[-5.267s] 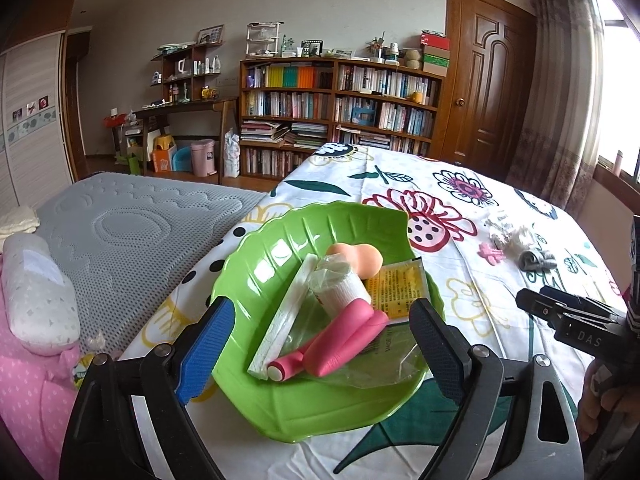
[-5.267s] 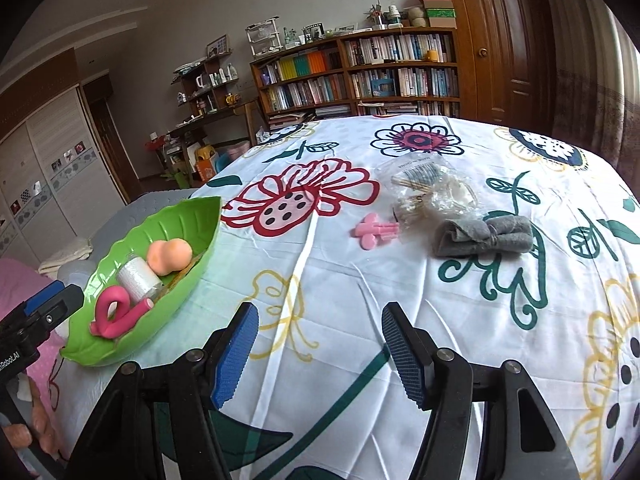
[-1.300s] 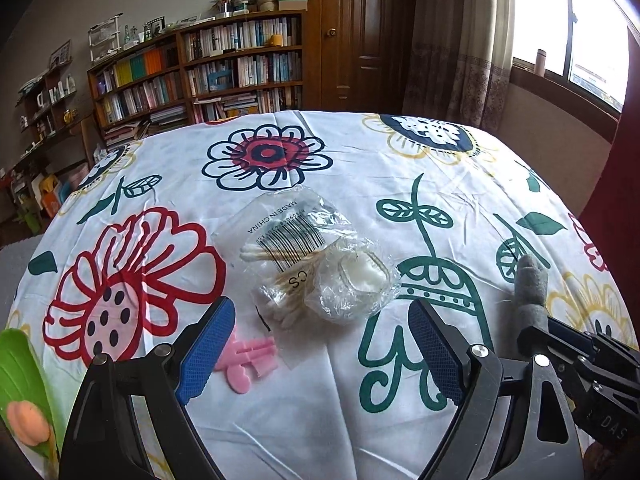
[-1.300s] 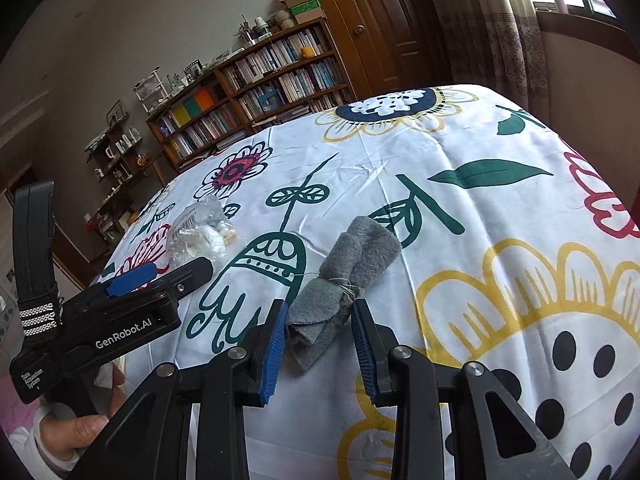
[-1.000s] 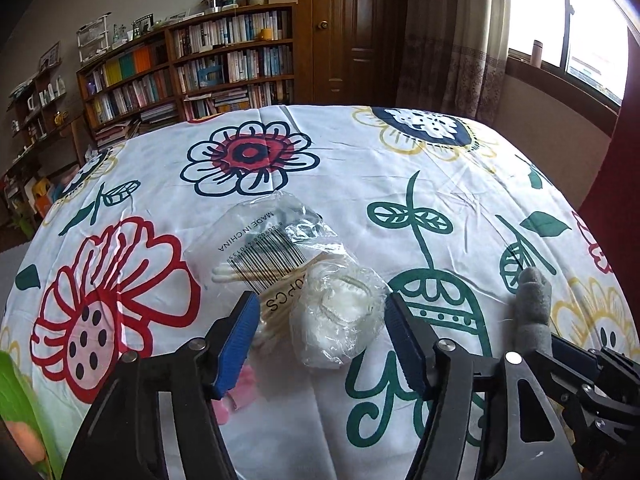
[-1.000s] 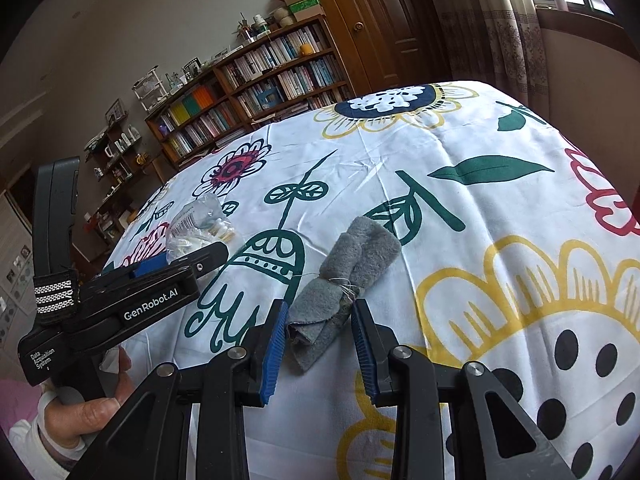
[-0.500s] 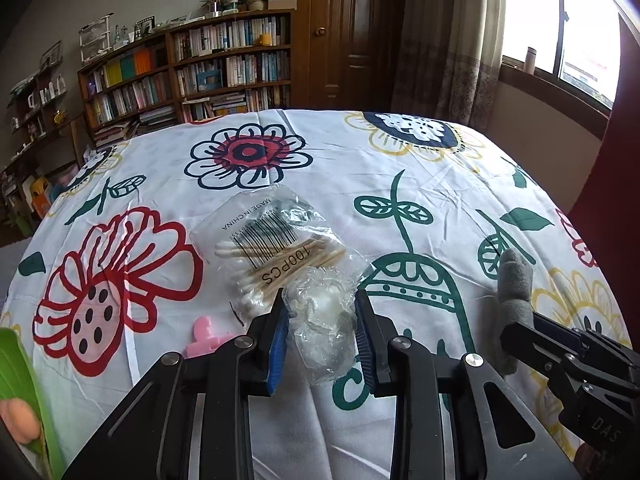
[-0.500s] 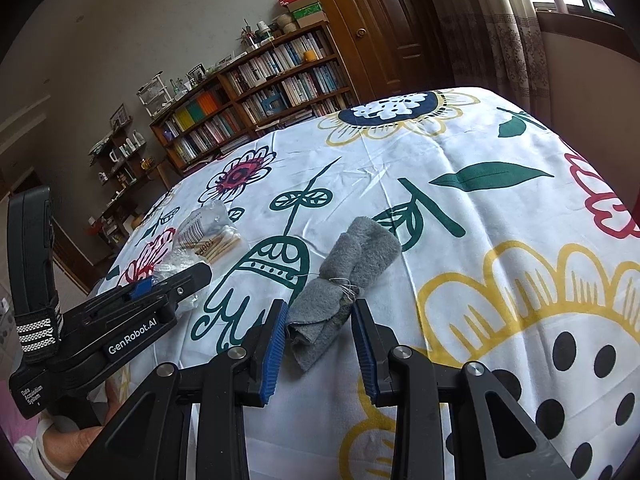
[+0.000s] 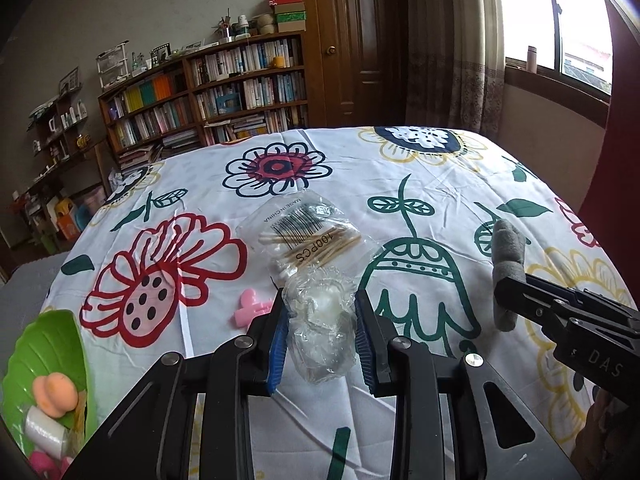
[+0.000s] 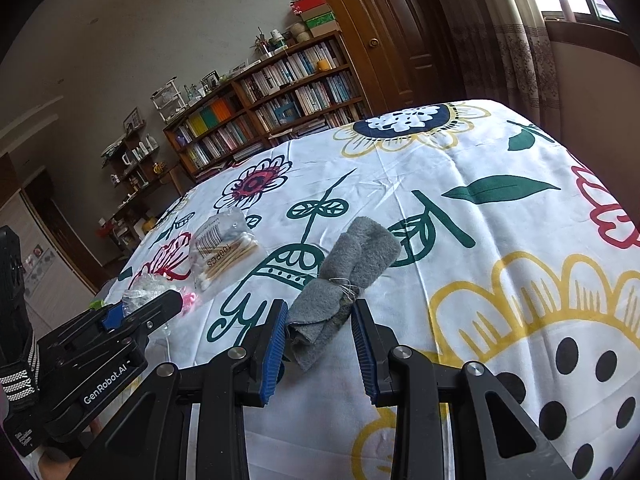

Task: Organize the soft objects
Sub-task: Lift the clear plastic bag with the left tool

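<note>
In the left wrist view my left gripper (image 9: 320,305) is shut on a crumpled clear plastic bag (image 9: 322,336) with something white and soft inside. Just beyond it lie a bag of cotton swabs (image 9: 308,240) and a pink clip (image 9: 252,312) on the floral sheet. The right wrist view shows my right gripper (image 10: 320,320) shut on the lower end of a rolled grey cloth (image 10: 360,260) tied with thin wire. That cloth (image 9: 506,244) and the right gripper (image 9: 504,294) also show at the right of the left wrist view.
A green leaf-shaped tray (image 9: 60,336) sits at the lower left and holds a peach sponge (image 9: 54,394), a white roll and something pink. The white floral sheet (image 10: 500,240) spreads ahead to the bed's far edge. Bookshelves and a wooden door stand behind.
My left gripper moved from the tray to the clear bag, closed on it and drew it away from the cotton swabs. My right gripper closed on the grey cloth and has held still since.
</note>
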A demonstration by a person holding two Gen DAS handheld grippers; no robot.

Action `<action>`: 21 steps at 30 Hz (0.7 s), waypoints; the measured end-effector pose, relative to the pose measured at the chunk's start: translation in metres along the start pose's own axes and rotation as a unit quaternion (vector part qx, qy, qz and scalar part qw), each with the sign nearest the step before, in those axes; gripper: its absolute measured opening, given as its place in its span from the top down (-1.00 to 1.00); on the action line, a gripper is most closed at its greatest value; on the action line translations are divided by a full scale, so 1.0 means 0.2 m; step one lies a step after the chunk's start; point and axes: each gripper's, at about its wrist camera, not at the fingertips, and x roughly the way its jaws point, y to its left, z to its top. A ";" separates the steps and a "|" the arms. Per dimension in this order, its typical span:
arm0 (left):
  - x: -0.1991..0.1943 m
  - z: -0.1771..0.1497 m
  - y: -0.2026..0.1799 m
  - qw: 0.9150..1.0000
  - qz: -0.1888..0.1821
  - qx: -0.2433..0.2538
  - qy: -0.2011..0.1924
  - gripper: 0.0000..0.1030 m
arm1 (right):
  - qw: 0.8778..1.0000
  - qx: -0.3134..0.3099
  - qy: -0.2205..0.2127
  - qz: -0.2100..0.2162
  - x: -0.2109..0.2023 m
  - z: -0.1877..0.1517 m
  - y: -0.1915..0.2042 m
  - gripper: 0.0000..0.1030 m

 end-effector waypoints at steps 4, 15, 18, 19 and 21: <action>-0.07 -0.02 0.02 1.000 0.008 -0.001 -0.012 0.39 | 1.000 -0.006 -0.003 0.005 -0.01 0.00 0.01 0.32; -0.18 -0.08 0.12 0.999 0.019 -0.027 -0.020 0.39 | 1.000 -0.018 -0.004 0.012 -0.01 -0.01 0.05 0.32; -0.19 -0.09 0.13 0.999 0.019 -0.032 -0.018 0.39 | 1.000 -0.018 -0.004 0.012 -0.01 -0.01 0.05 0.32; -0.20 -0.10 0.14 0.999 0.019 -0.033 -0.017 0.39 | 1.000 -0.018 -0.005 0.012 -0.01 -0.01 0.05 0.32; -0.21 -0.11 0.15 0.999 0.018 -0.038 -0.016 0.39 | 1.000 -0.018 -0.004 0.013 -0.01 -0.01 0.05 0.32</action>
